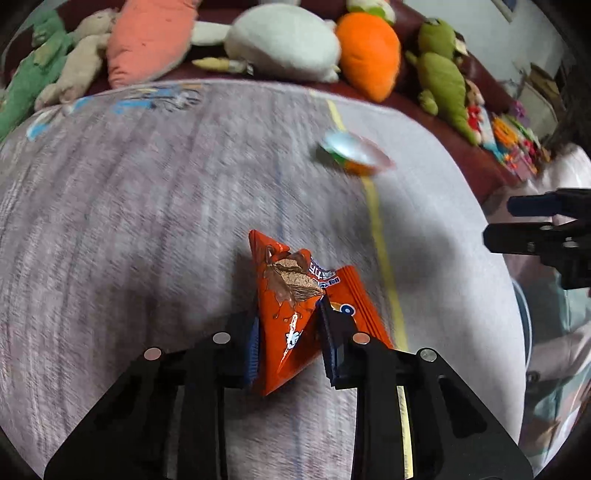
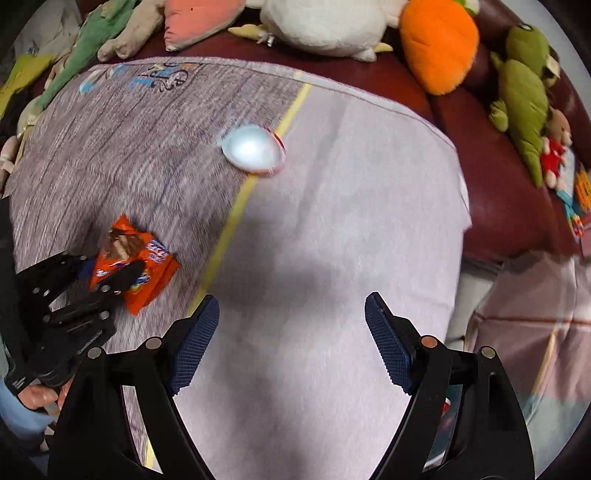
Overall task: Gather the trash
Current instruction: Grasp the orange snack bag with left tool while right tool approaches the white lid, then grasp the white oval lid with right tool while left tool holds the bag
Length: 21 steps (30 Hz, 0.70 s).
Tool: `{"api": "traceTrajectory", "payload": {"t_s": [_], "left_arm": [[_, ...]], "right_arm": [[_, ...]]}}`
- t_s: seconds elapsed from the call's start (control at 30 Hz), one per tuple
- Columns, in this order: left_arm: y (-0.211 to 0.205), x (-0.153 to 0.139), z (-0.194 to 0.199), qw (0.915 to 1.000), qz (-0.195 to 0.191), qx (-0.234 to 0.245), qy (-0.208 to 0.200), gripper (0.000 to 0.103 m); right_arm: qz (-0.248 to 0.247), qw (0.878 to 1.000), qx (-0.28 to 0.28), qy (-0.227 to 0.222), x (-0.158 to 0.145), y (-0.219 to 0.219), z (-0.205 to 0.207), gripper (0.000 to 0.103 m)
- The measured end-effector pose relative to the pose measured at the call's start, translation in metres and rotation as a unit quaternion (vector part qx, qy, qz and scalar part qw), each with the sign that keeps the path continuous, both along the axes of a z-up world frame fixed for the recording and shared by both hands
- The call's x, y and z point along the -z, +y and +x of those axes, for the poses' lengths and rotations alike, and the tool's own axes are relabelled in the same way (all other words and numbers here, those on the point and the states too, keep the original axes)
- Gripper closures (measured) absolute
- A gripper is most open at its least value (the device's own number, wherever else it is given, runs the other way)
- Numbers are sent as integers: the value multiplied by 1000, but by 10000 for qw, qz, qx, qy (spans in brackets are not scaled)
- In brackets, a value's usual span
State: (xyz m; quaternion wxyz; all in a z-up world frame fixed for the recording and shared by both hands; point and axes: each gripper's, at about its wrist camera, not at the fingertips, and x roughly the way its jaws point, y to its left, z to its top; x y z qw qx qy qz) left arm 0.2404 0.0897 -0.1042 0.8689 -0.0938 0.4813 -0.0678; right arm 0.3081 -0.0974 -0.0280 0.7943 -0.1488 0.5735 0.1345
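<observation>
My left gripper (image 1: 288,328) is shut on an orange snack wrapper (image 1: 284,295), crumpled between its blue pads, over the grey-and-white cloth (image 1: 147,221). The right wrist view shows the same gripper (image 2: 107,275) holding the wrapper (image 2: 147,273) at the left. A small foil-lidded cup (image 1: 354,153) lies on the cloth by the yellow stripe; it also shows in the right wrist view (image 2: 255,151). My right gripper (image 2: 291,339) is open and empty above the white part of the cloth, well short of the cup. It shows at the right edge of the left wrist view (image 1: 532,225).
Plush toys line the dark red sofa behind the cloth: an orange carrot (image 2: 439,44), a white plush (image 2: 325,22), a pink carrot (image 1: 147,40), green dinosaurs (image 2: 524,92). The cloth's edge drops off at the right (image 2: 461,206).
</observation>
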Motion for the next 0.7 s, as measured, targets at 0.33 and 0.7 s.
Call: {"api": "traceTrajectory", "payload": {"t_s": [0.33,0.7], "left_arm": [[62,-11,42,9987,-263,-437,-41,75],[64,-2,54,9983,-382,-435,60,75]], "right_arm": [[71,9977,-673,-23,19,51,73,25],[92,9961,-823,299,65,72,121,51]]}}
